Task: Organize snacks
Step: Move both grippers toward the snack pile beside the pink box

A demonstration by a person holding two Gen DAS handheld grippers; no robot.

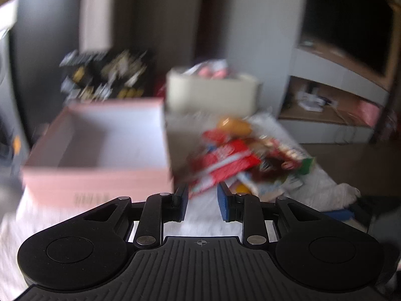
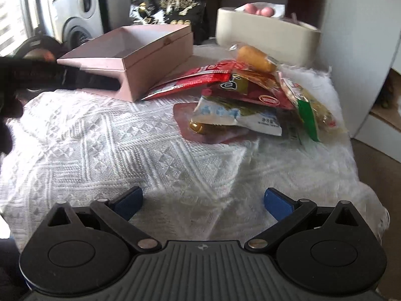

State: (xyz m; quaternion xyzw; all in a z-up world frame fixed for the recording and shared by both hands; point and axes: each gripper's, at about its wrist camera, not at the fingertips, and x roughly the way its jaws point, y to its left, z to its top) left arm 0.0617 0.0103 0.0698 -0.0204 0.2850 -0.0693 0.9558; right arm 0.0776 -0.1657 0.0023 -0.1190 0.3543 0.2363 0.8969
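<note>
Between the blue pads of the left gripper (image 1: 202,202) a narrow gap shows only white cloth; its jaws stand partly apart and pinch nothing. Everything beyond them in the left wrist view is smeared by motion blur, so wrapper print cannot be read, and the red packet (image 1: 225,164) just ahead of the fingertips is perhaps touching them, though the blur makes that hard to judge. The right gripper (image 2: 203,202) hangs above the white textured tablecloth (image 2: 100,150) with its jaws spread wide and nothing between them.

The snack pile (image 2: 250,95) lies on the cloth toward the far right of the table, just beside the open pink box (image 2: 140,55). It is a loose overlapping heap: a long red packet (image 2: 195,80), a white and blue pouch (image 2: 240,118), a clear wrapper with a green stripe (image 2: 308,115), and an orange roll in clear film (image 2: 255,57) at the back. A dark red packet under the pouch is mostly covered.

Only the right wrist view shows the heap sharply, along with a cream tub (image 2: 265,35) holding pink items, a black and gold bag (image 2: 170,5) and a grey speaker (image 2: 80,12). A dark object cuts in at its left edge, too blurred to name. Only the left wrist view shows the box's bare white inside (image 1: 120,135) and an open shelf unit (image 1: 330,105) off to the right.
</note>
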